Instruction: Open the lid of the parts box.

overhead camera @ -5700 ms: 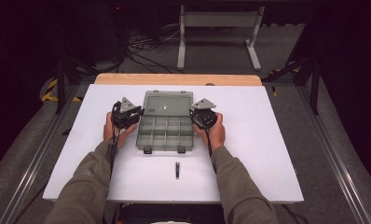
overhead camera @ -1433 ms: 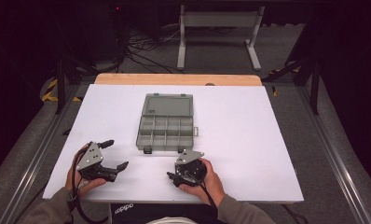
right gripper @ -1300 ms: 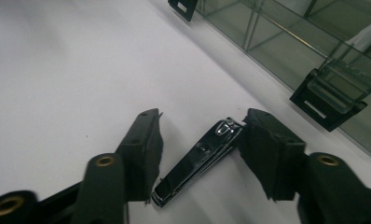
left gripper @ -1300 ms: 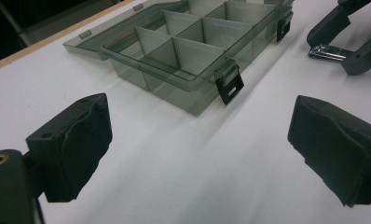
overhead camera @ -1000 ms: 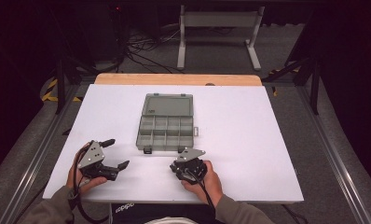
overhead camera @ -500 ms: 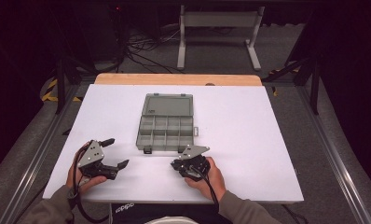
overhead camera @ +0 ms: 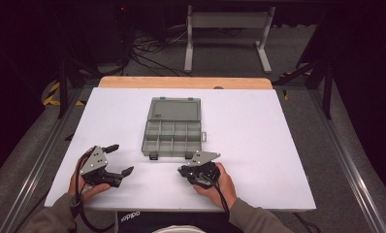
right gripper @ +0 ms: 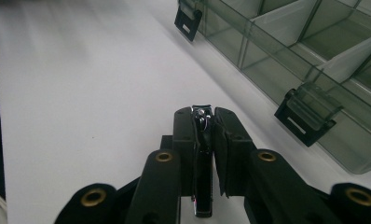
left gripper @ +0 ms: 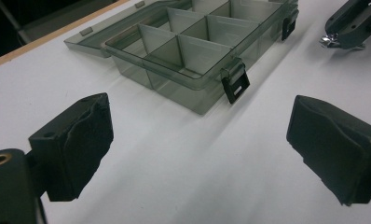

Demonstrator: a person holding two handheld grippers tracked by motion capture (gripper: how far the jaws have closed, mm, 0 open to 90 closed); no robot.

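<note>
A smoky grey compartment box [overhead camera: 144, 141] lies open in the middle of the white table, its lid [overhead camera: 175, 108] flat behind it and its compartments looking empty. My right gripper [overhead camera: 183, 171] is just in front of the box's right front latch, pointing left. In the right gripper view its jaws [right gripper: 203, 114] are shut on a thin black tool with a shiny metal tip [right gripper: 201, 112], with the box wall [right gripper: 249, 60] to the right. My left gripper [overhead camera: 120, 159] rests at the front left, open. Its wide-apart pads [left gripper: 76, 140] frame bare table, and the box [left gripper: 188, 93] lies beyond.
The white table [overhead camera: 254, 145] has a wooden strip along its far edge. Two black latches [left gripper: 236, 84] hang from the box's front wall. Behind the table are cables and a metal stand on a dark floor. The right gripper's tip [left gripper: 330, 39] appears at the top right of the left gripper view.
Earlier both grippers flanked the box and a small black tool lay on the table in front of it. Now the right gripper holds the tool and has edged slightly toward the box; the left has stayed.
</note>
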